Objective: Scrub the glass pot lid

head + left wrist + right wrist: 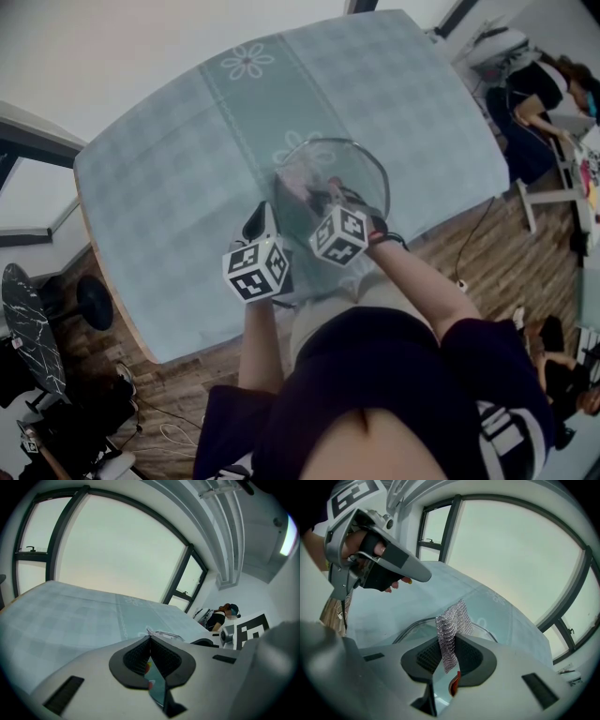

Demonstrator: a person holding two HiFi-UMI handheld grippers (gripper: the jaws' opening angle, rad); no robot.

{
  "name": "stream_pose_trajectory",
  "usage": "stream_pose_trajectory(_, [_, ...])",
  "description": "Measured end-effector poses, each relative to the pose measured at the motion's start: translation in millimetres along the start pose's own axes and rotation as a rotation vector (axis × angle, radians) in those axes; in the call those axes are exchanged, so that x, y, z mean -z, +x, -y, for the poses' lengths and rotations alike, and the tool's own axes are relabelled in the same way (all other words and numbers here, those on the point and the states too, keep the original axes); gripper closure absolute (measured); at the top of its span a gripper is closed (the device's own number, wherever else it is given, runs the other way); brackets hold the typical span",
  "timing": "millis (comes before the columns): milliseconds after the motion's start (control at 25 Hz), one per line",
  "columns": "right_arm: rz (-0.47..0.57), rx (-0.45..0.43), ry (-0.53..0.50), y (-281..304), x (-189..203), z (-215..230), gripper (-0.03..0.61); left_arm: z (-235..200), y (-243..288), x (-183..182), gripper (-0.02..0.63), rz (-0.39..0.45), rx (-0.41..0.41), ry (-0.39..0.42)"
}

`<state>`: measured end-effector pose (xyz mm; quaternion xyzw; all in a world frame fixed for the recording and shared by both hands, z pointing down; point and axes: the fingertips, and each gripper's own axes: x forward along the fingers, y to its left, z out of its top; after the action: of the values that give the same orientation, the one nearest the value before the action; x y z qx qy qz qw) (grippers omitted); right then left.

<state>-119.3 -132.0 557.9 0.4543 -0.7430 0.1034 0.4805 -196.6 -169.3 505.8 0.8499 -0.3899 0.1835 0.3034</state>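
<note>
Glass pot lid (349, 173) is pinched by its thin rim between the fingers (136, 657) of the left gripper (150, 639), which are closed almost flat together on the edge. The right gripper (449, 640) has its fingers (472, 657) clamped on a strip of metal mesh scrubber (452, 620), whose free end stands up past the tips. In the head view the two grippers are close together, the left one at the lid's near left edge and the right one reaching in at its near side. Whether the scrubber touches the glass I cannot tell. The lid is tilted up above the bench (141, 206), which is covered by a pale checked cloth (394, 84) with flower prints. Beyond the bench edge lies a wooden floor (492, 262), and a person (530, 103) sits at the far right.
</note>
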Motion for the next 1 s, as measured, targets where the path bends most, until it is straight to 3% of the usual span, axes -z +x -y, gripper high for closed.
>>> stream_pose_trajectory(520, [-0.03, -0.094, -0.107, -11, 15, -40, 0.502, 3, -12, 13, 0.612, -0.006, -0.009, 0.006])
stream_pose_trajectory(1000, [-0.066, -0.194, -0.144, -24, 34, -68, 0.502, 3, -26, 22, 0.612, 0.001, -0.028, -0.006])
